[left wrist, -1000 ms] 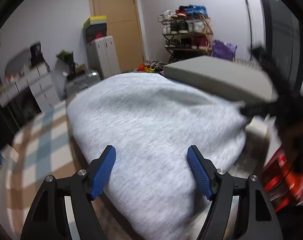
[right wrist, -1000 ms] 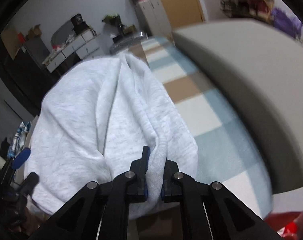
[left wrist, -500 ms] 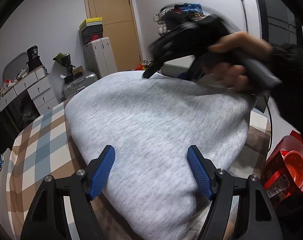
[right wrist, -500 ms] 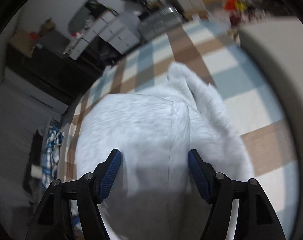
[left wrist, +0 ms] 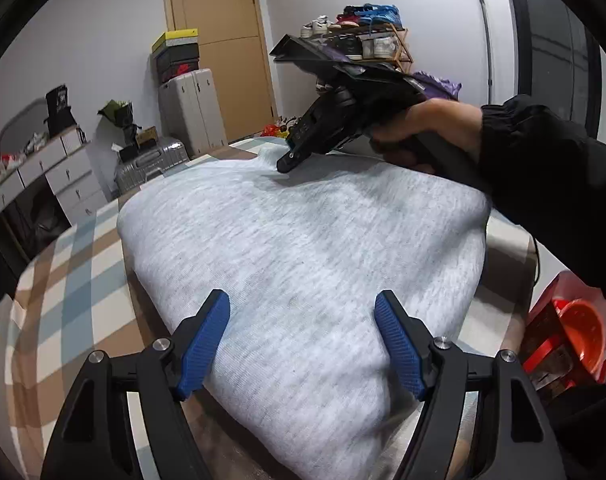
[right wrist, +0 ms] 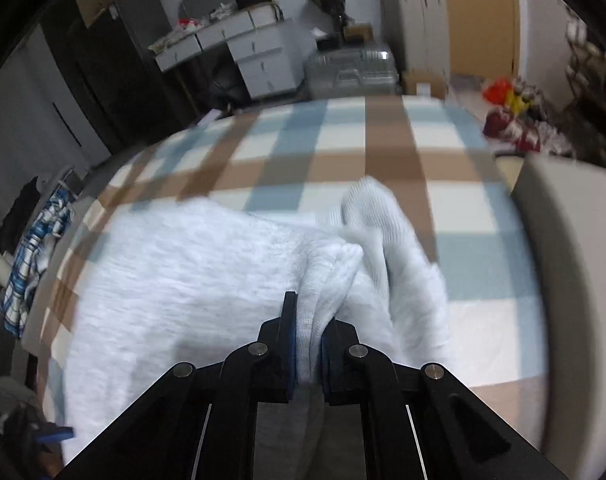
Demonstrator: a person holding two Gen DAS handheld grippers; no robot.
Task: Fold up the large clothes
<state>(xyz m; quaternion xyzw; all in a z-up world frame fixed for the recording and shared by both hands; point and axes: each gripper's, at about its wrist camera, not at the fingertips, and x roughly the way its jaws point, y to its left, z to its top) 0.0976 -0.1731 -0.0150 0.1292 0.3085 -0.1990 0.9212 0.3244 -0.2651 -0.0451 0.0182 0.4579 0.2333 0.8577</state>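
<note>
While the left gripper (left wrist: 301, 344) hovers with its blue fingers (left wrist: 202, 345) spread apart over the near part of the grey sweatshirt (left wrist: 303, 264), that garment lies flat across the checked bed (left wrist: 55, 312). Toward the bed's far edge, the right gripper (right wrist: 307, 350), its fingers having just closed, is clamped on a bunched fold of the sweatshirt.

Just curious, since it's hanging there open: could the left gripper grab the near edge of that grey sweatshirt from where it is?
Probably yes: the left gripper is open right above the grey sweatshirt, nothing between.
</note>
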